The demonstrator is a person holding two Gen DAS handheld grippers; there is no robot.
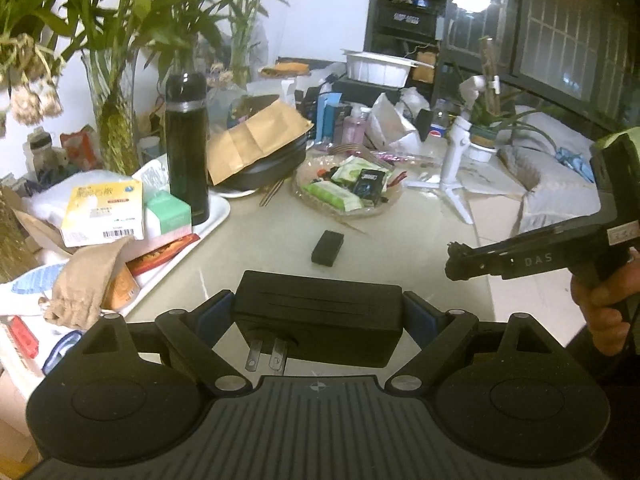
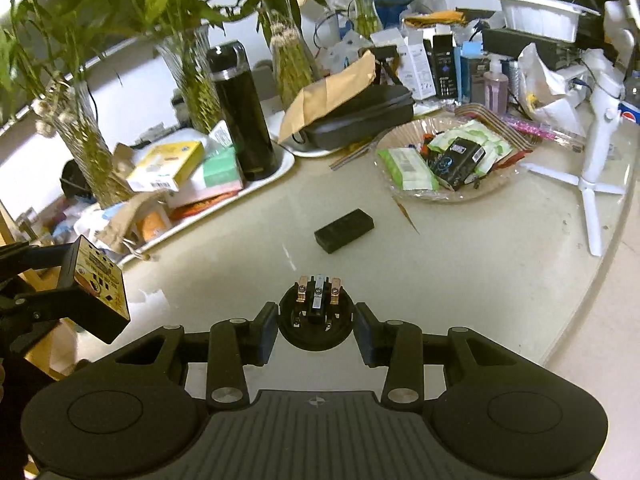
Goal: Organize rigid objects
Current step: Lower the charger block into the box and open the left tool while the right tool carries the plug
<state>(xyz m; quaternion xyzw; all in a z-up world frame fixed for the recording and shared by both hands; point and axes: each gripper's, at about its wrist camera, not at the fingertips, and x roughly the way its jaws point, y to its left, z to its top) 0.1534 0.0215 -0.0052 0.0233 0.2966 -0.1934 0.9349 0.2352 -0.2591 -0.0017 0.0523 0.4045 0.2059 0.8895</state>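
Left gripper [image 1: 318, 316] is clamped on the adapter [image 1: 318, 320], held crosswise above the table [image 1: 400, 248], prongs facing the camera, while only the right view shows the right gripper [image 2: 316, 330] pinching the round plug [image 2: 316, 316] end-on.

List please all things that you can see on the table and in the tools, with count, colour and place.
power adapter: 1, black, in left tool
round plug part: 1, black, in right tool
small block: 1, black, table centre
thermos: 1, black, upright on white tray
glass plate: 1, clear, holding packets
zip case: 1, black, under brown envelope
tripod stand: 1, white, right side
left tool: shut on adapter
right tool: shut on plug part
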